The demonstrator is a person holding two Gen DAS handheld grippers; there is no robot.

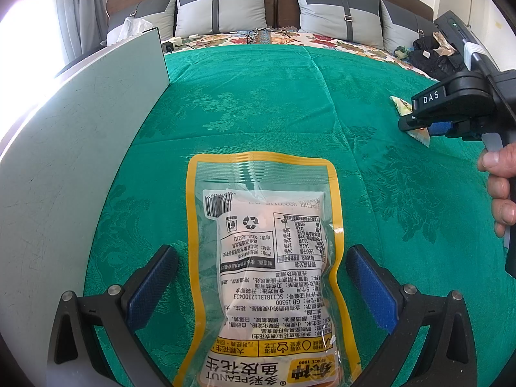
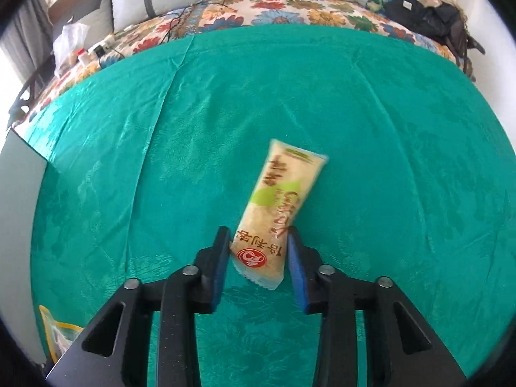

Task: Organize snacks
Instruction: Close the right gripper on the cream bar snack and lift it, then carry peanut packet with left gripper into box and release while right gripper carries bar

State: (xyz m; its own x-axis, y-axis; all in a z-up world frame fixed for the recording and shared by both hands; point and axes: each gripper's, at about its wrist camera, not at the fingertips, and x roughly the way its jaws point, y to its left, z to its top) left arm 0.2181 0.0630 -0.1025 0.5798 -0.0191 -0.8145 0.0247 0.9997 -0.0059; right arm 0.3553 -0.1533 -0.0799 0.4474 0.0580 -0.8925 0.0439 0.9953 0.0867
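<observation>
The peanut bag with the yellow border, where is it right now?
The peanut bag lies label-down on the green bedspread, between the open fingers of the left gripper, with a grey board to its left.

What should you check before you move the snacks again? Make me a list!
1. Right gripper squeezing the beige snack bar: ok, pads touch both sides.
2. Grip near the bar's end, so it may droop: not ok.
3. Left gripper open around the peanut bag: ok, pads apart from it.
4. Peanut bag lying flat on the green cloth: ok.
5. Grey board clear of both snacks: ok.
6. Where the snacks should go: cannot tell.
</observation>
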